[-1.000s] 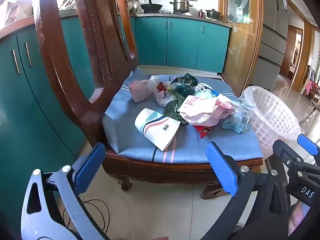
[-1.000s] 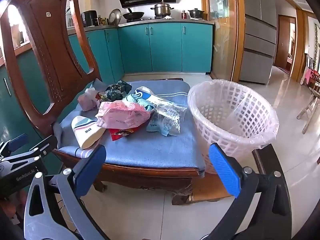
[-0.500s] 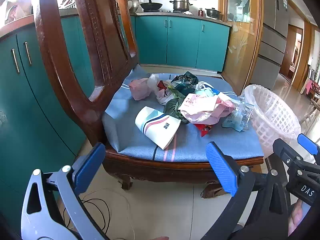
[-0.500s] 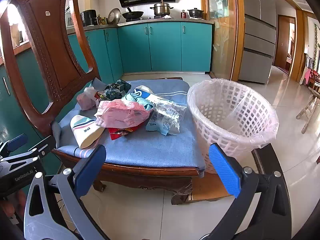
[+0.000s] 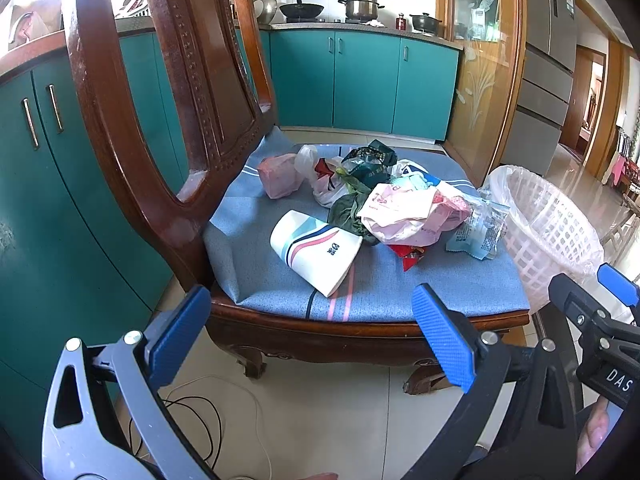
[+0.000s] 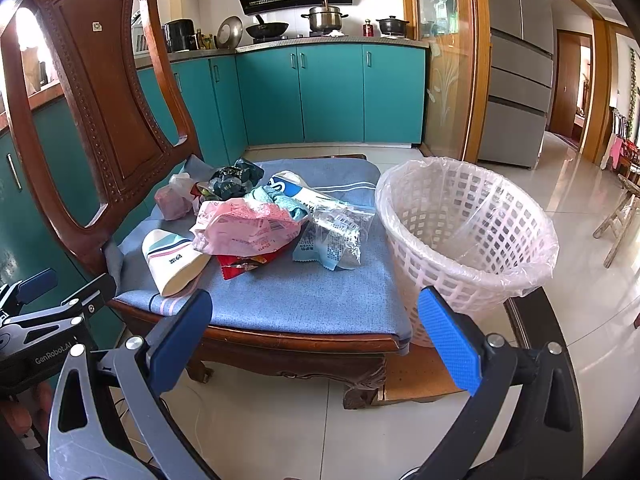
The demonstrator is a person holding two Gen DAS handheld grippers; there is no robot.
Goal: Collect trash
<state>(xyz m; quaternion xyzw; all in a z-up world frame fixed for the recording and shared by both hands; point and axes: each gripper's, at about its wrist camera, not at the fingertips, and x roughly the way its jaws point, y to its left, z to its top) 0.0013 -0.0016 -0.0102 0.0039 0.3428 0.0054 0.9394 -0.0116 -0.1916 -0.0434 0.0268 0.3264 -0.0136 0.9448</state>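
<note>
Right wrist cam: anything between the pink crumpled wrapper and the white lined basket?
Yes. In the right wrist view, a clear printed plastic bag lies on the blue seat cushion between the pink crumpled wrapper and the white lined basket.

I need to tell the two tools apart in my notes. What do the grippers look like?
Both match: the left gripper and right gripper have textured blue pads on grey and black curved fingers with silver bolts. White lettering marks the black bodies: "GenRobot.AI" on the left, "DAS" on the right.
</note>
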